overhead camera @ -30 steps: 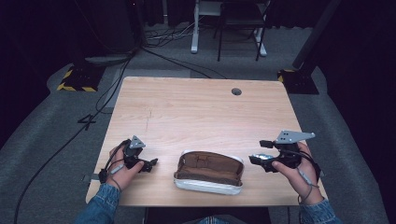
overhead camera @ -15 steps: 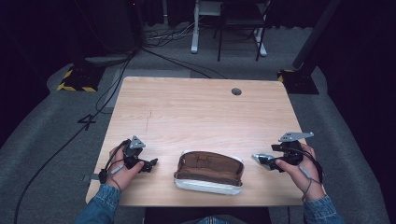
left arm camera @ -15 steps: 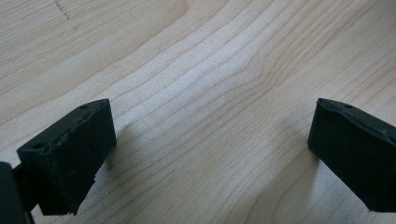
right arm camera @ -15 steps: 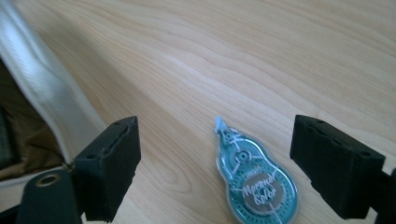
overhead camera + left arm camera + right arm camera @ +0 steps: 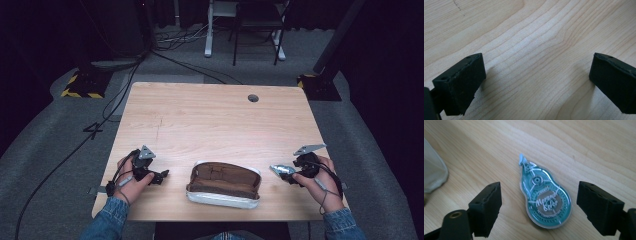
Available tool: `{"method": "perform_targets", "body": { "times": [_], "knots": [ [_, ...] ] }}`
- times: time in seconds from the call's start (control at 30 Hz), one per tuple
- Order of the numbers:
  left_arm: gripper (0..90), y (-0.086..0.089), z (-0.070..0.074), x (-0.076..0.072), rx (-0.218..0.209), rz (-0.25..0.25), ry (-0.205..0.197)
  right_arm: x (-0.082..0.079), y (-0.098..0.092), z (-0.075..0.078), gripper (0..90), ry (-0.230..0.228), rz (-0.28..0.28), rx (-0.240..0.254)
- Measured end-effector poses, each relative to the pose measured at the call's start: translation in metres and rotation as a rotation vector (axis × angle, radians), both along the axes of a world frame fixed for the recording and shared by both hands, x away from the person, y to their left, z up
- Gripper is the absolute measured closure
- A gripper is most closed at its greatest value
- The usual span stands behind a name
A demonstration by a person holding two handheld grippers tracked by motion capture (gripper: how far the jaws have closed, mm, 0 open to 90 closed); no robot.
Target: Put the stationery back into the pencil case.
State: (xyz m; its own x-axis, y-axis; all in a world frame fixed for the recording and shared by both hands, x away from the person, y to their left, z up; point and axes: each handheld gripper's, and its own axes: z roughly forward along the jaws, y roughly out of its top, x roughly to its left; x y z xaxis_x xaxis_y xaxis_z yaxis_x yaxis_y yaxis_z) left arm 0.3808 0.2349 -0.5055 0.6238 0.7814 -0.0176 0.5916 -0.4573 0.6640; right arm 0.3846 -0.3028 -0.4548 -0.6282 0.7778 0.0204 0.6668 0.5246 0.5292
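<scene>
Pale wood-grain table [image 5: 210, 125] carries everything, with a small round hole [image 5: 253, 98] near its far right corner. At the middle of the near edge lies an open brown pencil case with a silvery-grey outer shell [image 5: 223, 182], its long side running along that edge and its brown lining facing up. Toward the near left corner rests the left gripper [image 5: 159, 176], pointing at the case from well apart; in the left gripper view its jaws stand wide over bare wood, nothing between them. Toward the near right corner sits the right gripper [image 5: 278, 170], low over the surface and pointing toward the case; its jaws are spread wide and have just been closing slightly. Between them lies a teal, teardrop-shaped transparent correction-tape dispenser [image 5: 543, 199], flat on the wood, its narrow tip aimed away from the gripper. The black pads [image 5: 486, 202] stand clear of its sides, not pressing it. A grey corner of the case shows at the left edge of the right gripper view.
</scene>
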Motion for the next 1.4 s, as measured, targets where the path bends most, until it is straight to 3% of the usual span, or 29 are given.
{"method": "perform_targets", "body": {
  "times": [0.03, 0.23, 0.8, 0.9, 1.4],
  "knots": [
    [0.7, 0.0, 0.0, 0.0, -0.004, 0.002, 0.003, 0.001, 0.001, -0.003, 21.0, 0.009, 0.005, -0.024],
    [0.7, 0.0, 0.0, 0.0, -0.005, 0.003, 0.003, 0.004, 0.001, -0.009, 22.6, 0.029, 0.004, -0.059],
    [0.7, 0.0, 0.0, 0.0, -0.004, 0.002, 0.003, 0.008, -0.002, -0.02, 31.8, 0.062, 0.024, -0.077],
    [0.7, 0.0, 0.0, 0.0, -0.004, 0.002, 0.003, 0.007, -0.001, -0.019, 38.6, 0.063, 0.036, -0.08],
    [0.7, 0.0, 0.0, 0.0, -0.003, 0.001, 0.003, 0.005, 0.001, -0.016, 39.3, 0.094, -0.001, -0.1]
  ]
}}
